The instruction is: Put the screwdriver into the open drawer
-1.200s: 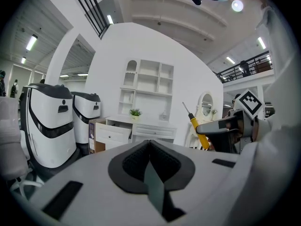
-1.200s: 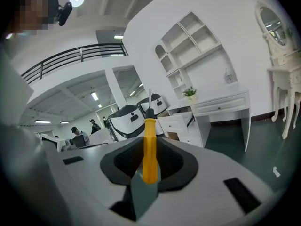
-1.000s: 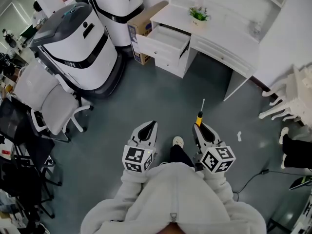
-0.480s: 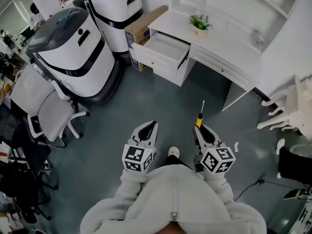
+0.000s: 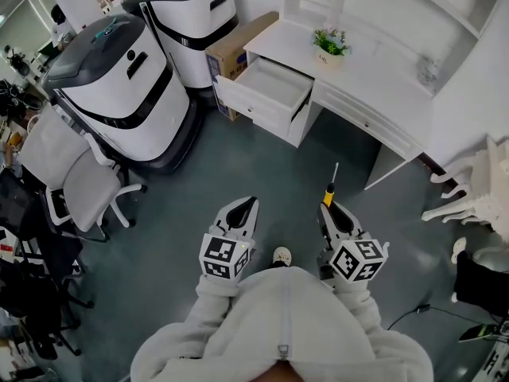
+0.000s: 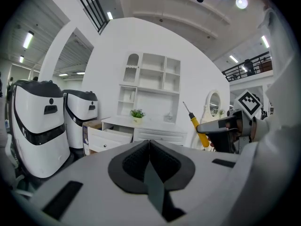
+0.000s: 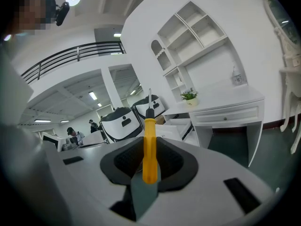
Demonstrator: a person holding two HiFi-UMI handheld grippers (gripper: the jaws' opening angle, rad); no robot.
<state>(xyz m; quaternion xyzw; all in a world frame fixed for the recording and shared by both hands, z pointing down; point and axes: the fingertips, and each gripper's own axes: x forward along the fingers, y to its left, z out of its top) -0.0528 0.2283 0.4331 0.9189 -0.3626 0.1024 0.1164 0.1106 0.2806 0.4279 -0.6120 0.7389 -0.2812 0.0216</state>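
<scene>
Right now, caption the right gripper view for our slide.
Right gripper clamps a yellow-handled screwdriver, white desk and open drawer ahead.

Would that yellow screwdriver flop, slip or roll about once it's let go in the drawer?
Probably stiff: the screwdriver stands straight out of the right gripper without sagging. Its round, smooth-looking handle may roll once laid in the drawer. Likely light, since a grip on the handle alone carries it.

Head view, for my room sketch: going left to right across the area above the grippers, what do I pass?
Office chair → nearer white-and-black machine → open drawer → potted plant → white curved-leg furniture. The cardboard box overlaps the drawer, so it is left out.
</scene>
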